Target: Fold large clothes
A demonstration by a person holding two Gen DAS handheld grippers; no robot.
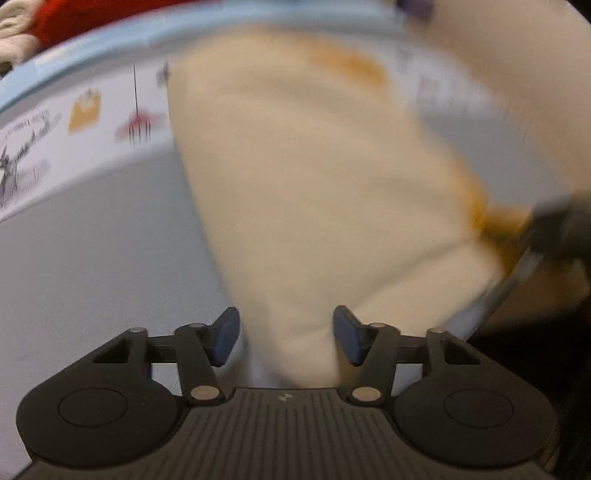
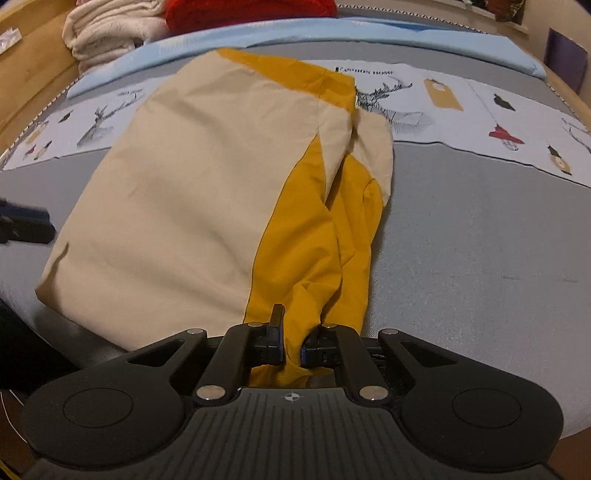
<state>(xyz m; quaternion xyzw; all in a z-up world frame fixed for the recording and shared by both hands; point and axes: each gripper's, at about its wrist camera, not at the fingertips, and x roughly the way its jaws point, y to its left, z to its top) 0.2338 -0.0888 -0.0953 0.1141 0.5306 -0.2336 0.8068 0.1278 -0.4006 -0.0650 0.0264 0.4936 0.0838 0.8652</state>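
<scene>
A cream and mustard-yellow garment [image 2: 192, 192] lies partly folded on the grey bed surface [image 2: 480, 240]. My right gripper [image 2: 291, 341] is shut on its yellow part [image 2: 314, 251] at the near edge. In the blurred left wrist view the cream cloth [image 1: 314, 184] fills the middle, and its near edge lies between the open blue pads [image 1: 225, 336] of my left gripper [image 1: 286, 336]. The left gripper also shows as a dark shape at the left edge of the right wrist view [image 2: 22, 225], beside the garment. The right gripper appears blurred at the right of the left wrist view [image 1: 554, 229].
A printed white cloth strip [image 2: 480, 122] and a light blue sheet [image 2: 332, 33] run across the back of the bed. Folded cream towels [image 2: 110, 33] and a red item [image 2: 251, 11] are stacked at the back left. A wooden frame [image 2: 33, 74] borders the bed.
</scene>
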